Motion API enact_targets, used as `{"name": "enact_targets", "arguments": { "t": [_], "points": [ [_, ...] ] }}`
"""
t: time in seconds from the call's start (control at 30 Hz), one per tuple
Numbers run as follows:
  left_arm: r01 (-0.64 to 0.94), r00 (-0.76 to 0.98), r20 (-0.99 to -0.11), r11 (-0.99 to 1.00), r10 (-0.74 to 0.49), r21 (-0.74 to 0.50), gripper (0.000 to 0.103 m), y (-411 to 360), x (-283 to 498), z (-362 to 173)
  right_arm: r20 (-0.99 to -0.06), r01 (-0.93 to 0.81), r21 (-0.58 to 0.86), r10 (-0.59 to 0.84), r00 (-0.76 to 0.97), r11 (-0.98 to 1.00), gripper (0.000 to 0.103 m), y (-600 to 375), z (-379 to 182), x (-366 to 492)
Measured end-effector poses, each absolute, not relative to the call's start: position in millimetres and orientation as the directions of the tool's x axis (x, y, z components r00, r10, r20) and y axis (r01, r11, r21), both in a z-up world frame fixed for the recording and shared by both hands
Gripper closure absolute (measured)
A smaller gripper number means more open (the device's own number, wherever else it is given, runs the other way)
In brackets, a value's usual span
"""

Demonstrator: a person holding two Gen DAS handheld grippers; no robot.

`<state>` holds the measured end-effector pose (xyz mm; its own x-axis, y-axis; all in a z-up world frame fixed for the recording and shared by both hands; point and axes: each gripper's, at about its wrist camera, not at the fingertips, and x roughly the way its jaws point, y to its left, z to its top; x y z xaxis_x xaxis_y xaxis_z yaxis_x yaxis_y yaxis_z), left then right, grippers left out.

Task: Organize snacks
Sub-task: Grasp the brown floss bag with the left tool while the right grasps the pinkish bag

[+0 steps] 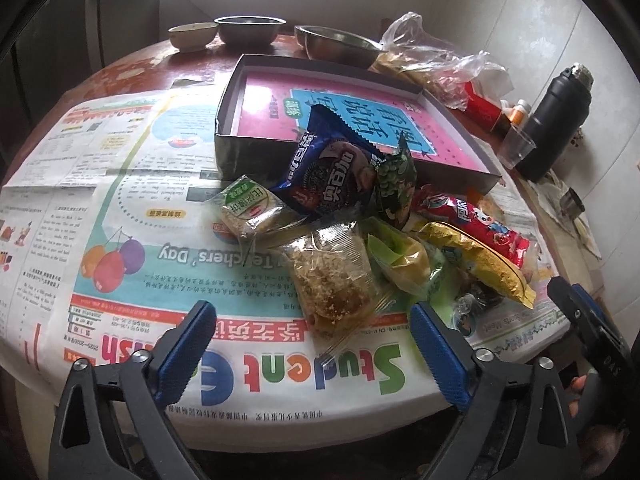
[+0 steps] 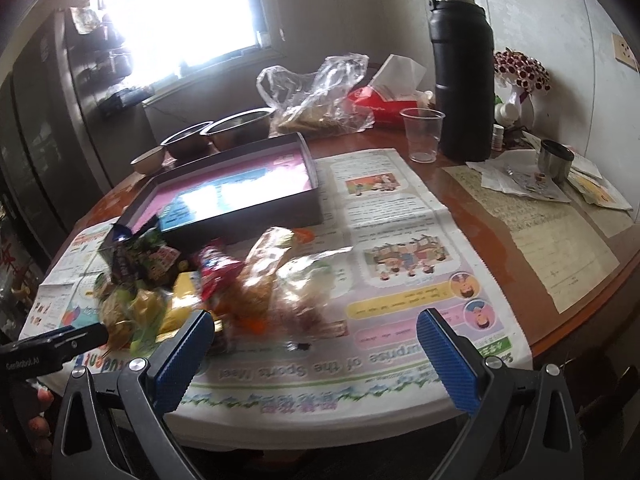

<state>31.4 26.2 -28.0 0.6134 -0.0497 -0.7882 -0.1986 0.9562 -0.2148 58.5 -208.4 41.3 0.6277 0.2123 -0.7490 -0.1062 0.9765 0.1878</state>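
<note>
My left gripper hangs spread wide and empty at the near edge of the round wooden table, with the clear-wrapped crumb cake just beyond its blue pads. My right gripper is equally spread, holding nothing. I judge 1 risk: the snack pile is loose, so closing on the cake could snag the green packet touching it, or drag the newspaper underneath. The open box sits behind the pile, toward the far edge. A window lights the room.
</note>
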Motion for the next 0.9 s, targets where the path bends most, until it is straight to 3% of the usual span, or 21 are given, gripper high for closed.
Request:
{"name": "enact_targets", "arguments": {
  "t": [0.13,0.4,0.77,0.83,0.9],
  "points": [
    [-0.195,0.598,-0.800,0.958,-0.053,-0.209,0.019,25,39,-31,-0.768,-0.087,0.178,0.193,0.610,0.980,0.001,-213,35,70],
    [-0.212,0.579,-0.815,0.958,-0.038,-0.195,0.023,24,51,-36,-0.785,-0.112,0.158,0.194,0.589,0.981,0.001,-204,23,90],
    [-0.250,0.570,-0.821,0.947,-0.026,-0.203,0.033,35,53,-35,-0.796,-0.195,0.154,0.239,0.557,0.969,0.046,-189,7,102],
    [-0.251,0.570,-0.821,0.944,-0.035,-0.214,0.038,35,55,-35,-0.793,-0.207,0.153,0.245,0.557,0.966,0.053,-189,6,103],
    [-0.254,0.569,-0.822,0.942,-0.038,-0.219,0.045,34,57,-34,-0.787,-0.219,0.142,0.245,0.566,0.965,0.053,-189,5,104]
  ]
}}
